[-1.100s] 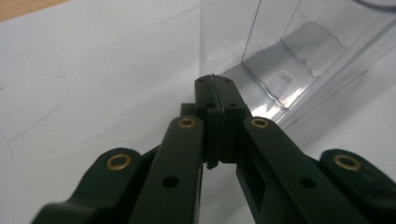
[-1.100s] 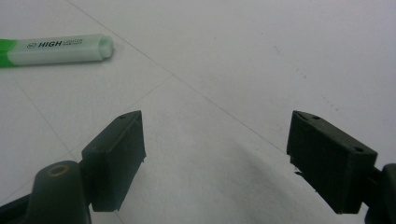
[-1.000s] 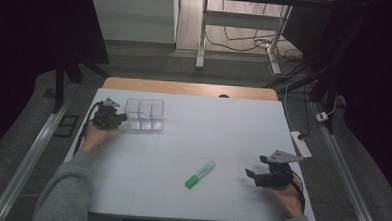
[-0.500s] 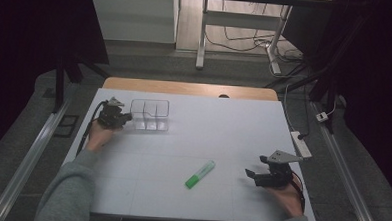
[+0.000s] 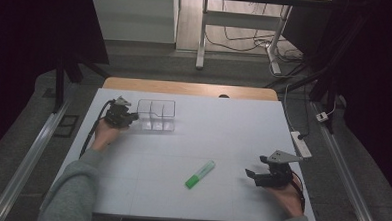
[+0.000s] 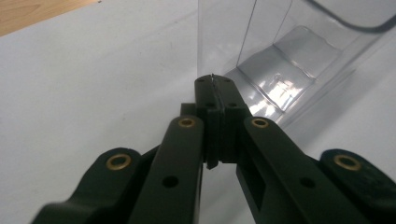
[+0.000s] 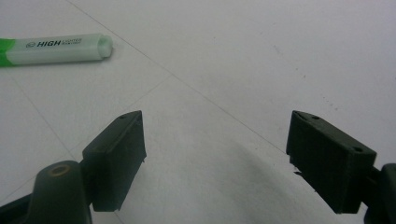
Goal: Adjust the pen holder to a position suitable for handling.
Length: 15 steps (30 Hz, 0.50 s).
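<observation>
A clear plastic divided tray (image 5: 156, 116) stands at the back left of the white table (image 5: 223, 126). My left gripper (image 5: 125, 115) is at its left end. In the left gripper view the jaws are pressed together on the thin edge of the tray's near wall (image 6: 219, 42), so the left gripper (image 6: 213, 82) is shut on it. A green highlighter (image 5: 199, 173) lies flat near the front middle. My right gripper (image 5: 252, 175) rests open on the table to the highlighter's right, pointing at it. In the right gripper view the highlighter (image 7: 56, 49) lies ahead at upper left, apart from the open right gripper (image 7: 215, 140).
A strip of wooden tabletop (image 5: 185, 87) shows beyond the white sheet. A white power strip (image 5: 301, 144) lies off the right edge. Metal rails (image 5: 32, 153) run along both sides. Desk legs and cables (image 5: 247, 32) stand on the floor behind.
My left gripper and the clear tray have shifted a little to the right together. The right gripper and the highlighter have not moved.
</observation>
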Motion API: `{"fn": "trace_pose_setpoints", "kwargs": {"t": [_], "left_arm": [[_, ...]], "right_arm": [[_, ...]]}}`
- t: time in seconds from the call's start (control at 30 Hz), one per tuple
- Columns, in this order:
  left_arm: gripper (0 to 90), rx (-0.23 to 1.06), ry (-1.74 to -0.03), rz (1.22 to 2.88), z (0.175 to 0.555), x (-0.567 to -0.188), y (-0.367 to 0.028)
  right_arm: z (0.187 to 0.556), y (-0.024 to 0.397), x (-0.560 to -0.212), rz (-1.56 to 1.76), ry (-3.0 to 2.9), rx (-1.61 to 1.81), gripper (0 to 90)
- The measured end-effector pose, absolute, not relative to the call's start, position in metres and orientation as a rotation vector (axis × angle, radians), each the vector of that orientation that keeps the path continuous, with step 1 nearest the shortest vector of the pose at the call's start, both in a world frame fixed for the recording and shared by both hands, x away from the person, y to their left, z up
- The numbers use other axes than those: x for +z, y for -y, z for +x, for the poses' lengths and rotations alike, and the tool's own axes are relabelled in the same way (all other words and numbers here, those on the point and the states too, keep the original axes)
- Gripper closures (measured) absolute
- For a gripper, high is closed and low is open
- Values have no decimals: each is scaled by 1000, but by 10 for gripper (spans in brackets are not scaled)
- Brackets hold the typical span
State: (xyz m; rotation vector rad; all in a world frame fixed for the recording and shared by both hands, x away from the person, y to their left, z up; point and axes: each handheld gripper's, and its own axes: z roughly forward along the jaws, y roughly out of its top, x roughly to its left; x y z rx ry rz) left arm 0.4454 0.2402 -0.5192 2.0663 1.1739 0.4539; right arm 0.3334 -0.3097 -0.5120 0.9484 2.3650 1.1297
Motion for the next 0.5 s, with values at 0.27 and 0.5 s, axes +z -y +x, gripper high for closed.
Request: {"fn": "trace_pose_setpoints", "kwargs": {"t": [0.27,0.5], "left_arm": [[888,441,-1160,2068,449,-520,-231],[887,437,-1137,2082,451,-518,-219]], "right_arm": [[333,310,-512,950,-2366,1129,198],[334,310,-512,952,-2362,1128,197]]}}
